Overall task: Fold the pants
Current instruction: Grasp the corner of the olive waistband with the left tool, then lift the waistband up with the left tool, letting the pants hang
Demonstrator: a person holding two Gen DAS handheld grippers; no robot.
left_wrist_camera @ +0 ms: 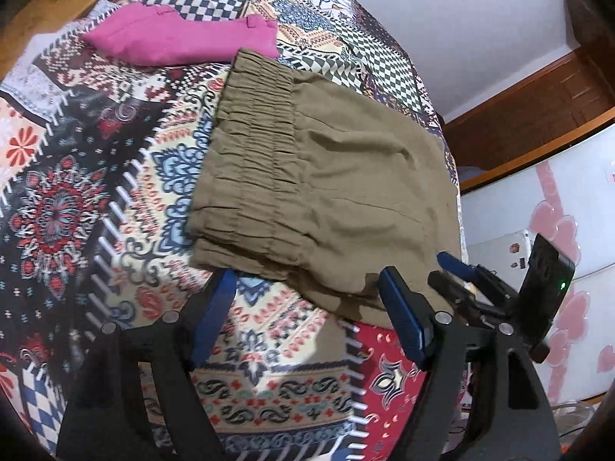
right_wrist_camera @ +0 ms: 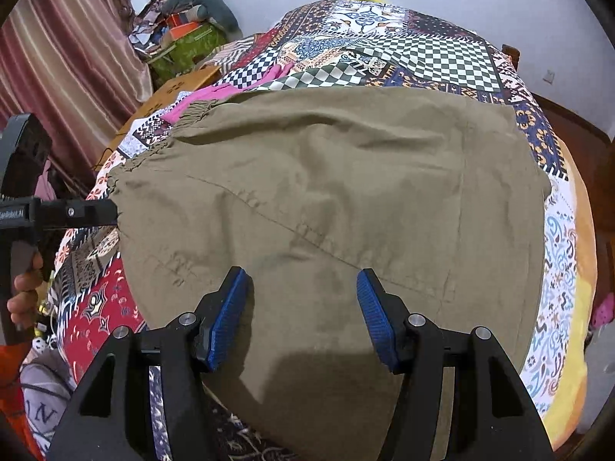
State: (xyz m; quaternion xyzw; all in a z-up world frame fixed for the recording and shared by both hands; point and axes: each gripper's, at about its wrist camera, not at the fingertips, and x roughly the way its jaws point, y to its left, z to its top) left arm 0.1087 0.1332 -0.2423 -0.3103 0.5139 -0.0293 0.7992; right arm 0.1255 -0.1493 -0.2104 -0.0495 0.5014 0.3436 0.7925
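Olive-brown pants (left_wrist_camera: 338, 176) lie folded flat on a patterned patchwork bedspread (left_wrist_camera: 127, 176), with the gathered elastic waistband (left_wrist_camera: 250, 153) to the left. My left gripper (left_wrist_camera: 307, 292) is open, its blue pads (left_wrist_camera: 217, 307) standing either side of the pants' near edge without pinching it. In the right wrist view the pants (right_wrist_camera: 326, 176) fill the middle. My right gripper (right_wrist_camera: 303, 311) stands open just over the cloth, with flat fabric below the gap. It shows as well at the pants' right corner (left_wrist_camera: 447, 272). The left gripper (right_wrist_camera: 100, 211) meets the waistband edge, and a hand (right_wrist_camera: 23, 292) holds it.
A folded pink garment (left_wrist_camera: 173, 38) lies beyond the waistband near a wooden bed frame (left_wrist_camera: 57, 4). A white cabinet with pink flowers (left_wrist_camera: 557, 199) stands past the bed's right edge. Striped curtains (right_wrist_camera: 65, 65) and a heap of clutter (right_wrist_camera: 184, 34) lie behind the bed's far left corner.
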